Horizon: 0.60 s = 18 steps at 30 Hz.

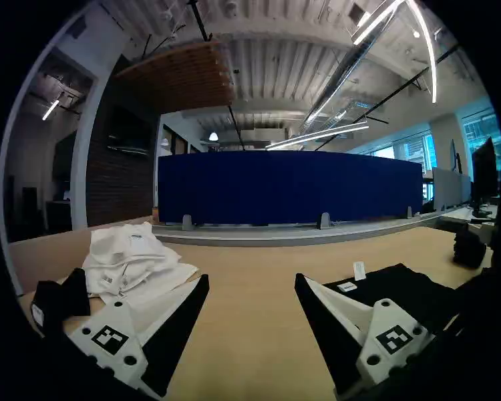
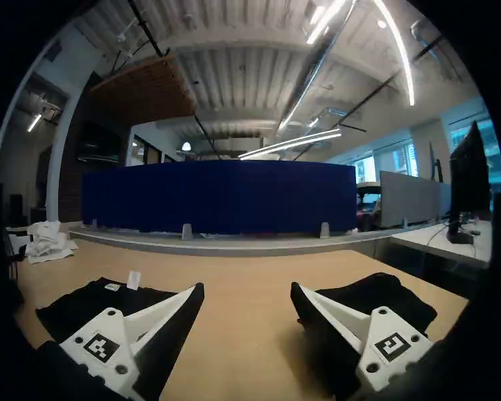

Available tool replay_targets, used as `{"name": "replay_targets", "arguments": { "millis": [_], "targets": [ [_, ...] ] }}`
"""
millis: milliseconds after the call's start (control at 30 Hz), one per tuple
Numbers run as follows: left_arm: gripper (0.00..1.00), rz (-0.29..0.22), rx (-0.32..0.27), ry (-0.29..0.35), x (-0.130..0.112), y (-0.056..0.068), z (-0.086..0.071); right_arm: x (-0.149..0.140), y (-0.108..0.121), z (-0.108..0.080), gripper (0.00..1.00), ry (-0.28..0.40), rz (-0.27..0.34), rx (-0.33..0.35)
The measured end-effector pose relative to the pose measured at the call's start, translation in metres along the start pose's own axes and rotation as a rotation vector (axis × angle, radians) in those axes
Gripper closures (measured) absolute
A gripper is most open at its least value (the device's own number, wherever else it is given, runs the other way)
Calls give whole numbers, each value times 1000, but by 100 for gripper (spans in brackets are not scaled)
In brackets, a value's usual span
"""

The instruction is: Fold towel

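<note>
On the worktop (image 1: 250, 264), a black towel (image 1: 397, 289) lies spread beside the left gripper (image 1: 250, 294), its white tags (image 1: 359, 269) too small to read. A white pile (image 1: 133, 257), perhaps towels, sits on the other side. The left gripper's fingers (image 1: 140, 321) gape wide, holding nothing. So do those of the right gripper (image 2: 247, 297), with a second black cloth (image 2: 384, 291) beside one finger.

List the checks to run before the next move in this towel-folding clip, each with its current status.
1. Left gripper open and empty: ok.
2. Right gripper open and empty: ok.
3. Black towel with a white tag lying on the wooden table: ok.
4. Black towel spread flat enough to fold: cannot tell.
5. White towel pile apart from the black towel: ok.
</note>
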<state>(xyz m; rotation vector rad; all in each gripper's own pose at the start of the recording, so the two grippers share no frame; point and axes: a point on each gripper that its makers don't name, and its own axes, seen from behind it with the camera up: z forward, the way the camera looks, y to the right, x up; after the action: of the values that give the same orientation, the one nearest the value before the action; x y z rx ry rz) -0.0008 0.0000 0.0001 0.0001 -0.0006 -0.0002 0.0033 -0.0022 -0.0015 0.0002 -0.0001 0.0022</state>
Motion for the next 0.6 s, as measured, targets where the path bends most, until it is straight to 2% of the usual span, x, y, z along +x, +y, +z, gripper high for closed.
{"name": "replay_targets", "arguments": {
  "millis": [100, 267, 400, 600],
  "targets": [
    [5, -3, 2, -9, -11, -1, 1, 7, 2, 0, 0, 9, 10, -4],
    [5, -19, 6, -13, -1, -2, 2, 30, 4, 0, 0, 17, 6, -10],
    [5, -34, 7, -15, 22, -1, -1, 50, 3, 0, 0, -1, -8, -4],
    [5, -22, 2, -25, 70, -1, -7, 95, -3, -1, 0, -23, -28, -2]
  ]
}}
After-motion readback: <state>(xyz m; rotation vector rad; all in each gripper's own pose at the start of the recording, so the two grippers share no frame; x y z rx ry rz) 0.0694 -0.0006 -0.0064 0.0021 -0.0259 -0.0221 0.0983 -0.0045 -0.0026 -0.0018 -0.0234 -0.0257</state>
